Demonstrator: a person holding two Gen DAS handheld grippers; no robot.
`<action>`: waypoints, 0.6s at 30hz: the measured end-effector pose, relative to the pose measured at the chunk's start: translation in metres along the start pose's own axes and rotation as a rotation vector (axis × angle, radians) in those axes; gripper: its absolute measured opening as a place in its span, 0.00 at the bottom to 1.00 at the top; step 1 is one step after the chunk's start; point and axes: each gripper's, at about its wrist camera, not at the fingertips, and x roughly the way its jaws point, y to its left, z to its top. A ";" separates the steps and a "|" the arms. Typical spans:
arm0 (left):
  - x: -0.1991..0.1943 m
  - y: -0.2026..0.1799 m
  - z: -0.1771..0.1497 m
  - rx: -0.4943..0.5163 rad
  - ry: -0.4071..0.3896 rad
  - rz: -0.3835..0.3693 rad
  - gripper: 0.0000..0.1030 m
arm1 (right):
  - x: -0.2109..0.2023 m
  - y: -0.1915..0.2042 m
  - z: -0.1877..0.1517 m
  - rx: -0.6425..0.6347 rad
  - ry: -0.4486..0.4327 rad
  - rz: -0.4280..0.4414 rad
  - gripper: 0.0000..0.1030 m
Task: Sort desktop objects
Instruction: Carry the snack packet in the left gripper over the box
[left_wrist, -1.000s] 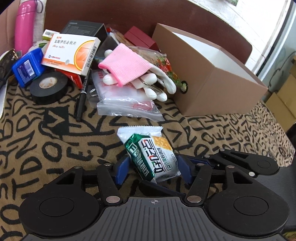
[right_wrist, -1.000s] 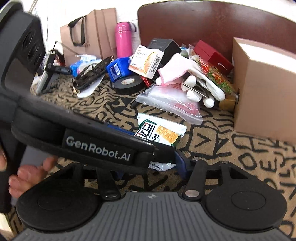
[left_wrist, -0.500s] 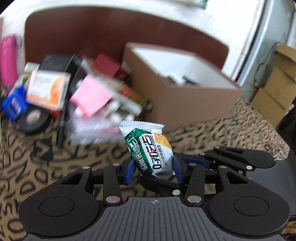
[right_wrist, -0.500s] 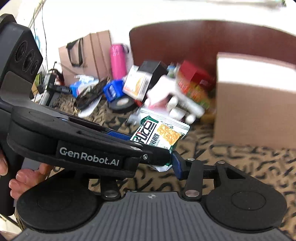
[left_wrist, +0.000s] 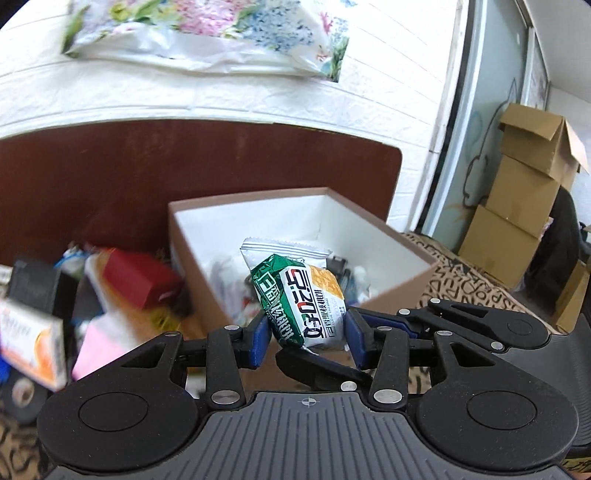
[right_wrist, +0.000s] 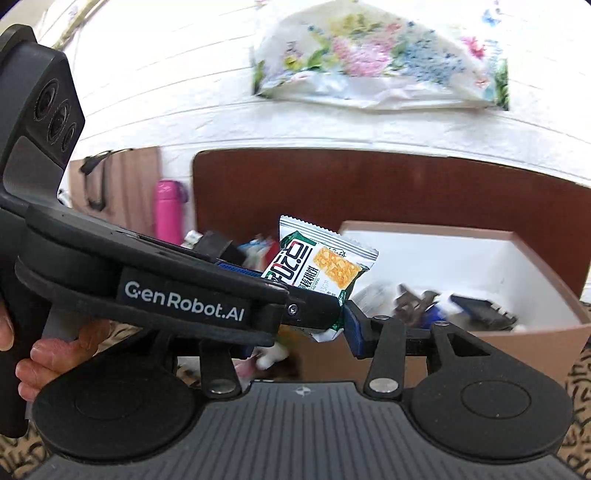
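Note:
My left gripper (left_wrist: 304, 334) is shut on a green and white snack packet (left_wrist: 299, 295) and holds it in the air in front of the open brown cardboard box (left_wrist: 391, 295). The box has white inner walls and several small items on its floor. In the right wrist view the same packet (right_wrist: 321, 269) sits in the left gripper's jaws, which cross in front of my right gripper (right_wrist: 299, 332). My right gripper's fingers (right_wrist: 354, 332) stand apart with the packet's lower end between them; only one blue pad shows, the other is hidden behind the left gripper.
A pile of desk items lies left of the box: a red box (left_wrist: 136, 280), a black box (left_wrist: 33, 291), a white and orange medicine box (left_wrist: 29, 343), a pink glove (left_wrist: 99, 350), black tape (left_wrist: 22, 398). A pink bottle (right_wrist: 168, 210) stands behind. Stacked cartons (left_wrist: 517, 206) stand at the right.
My left gripper has lifted the snack packet off the patterned cloth and carried it up and right, to the front of the open box. The right gripper rose alongside it.

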 end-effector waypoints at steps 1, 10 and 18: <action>0.008 0.001 0.004 0.000 0.001 -0.007 0.44 | 0.004 -0.007 0.003 0.014 0.002 -0.007 0.51; 0.083 0.027 0.028 -0.047 0.095 -0.065 0.45 | 0.051 -0.043 0.011 0.057 0.085 -0.056 0.51; 0.124 0.043 0.029 -0.050 0.152 -0.029 0.61 | 0.090 -0.061 0.007 0.103 0.164 -0.043 0.52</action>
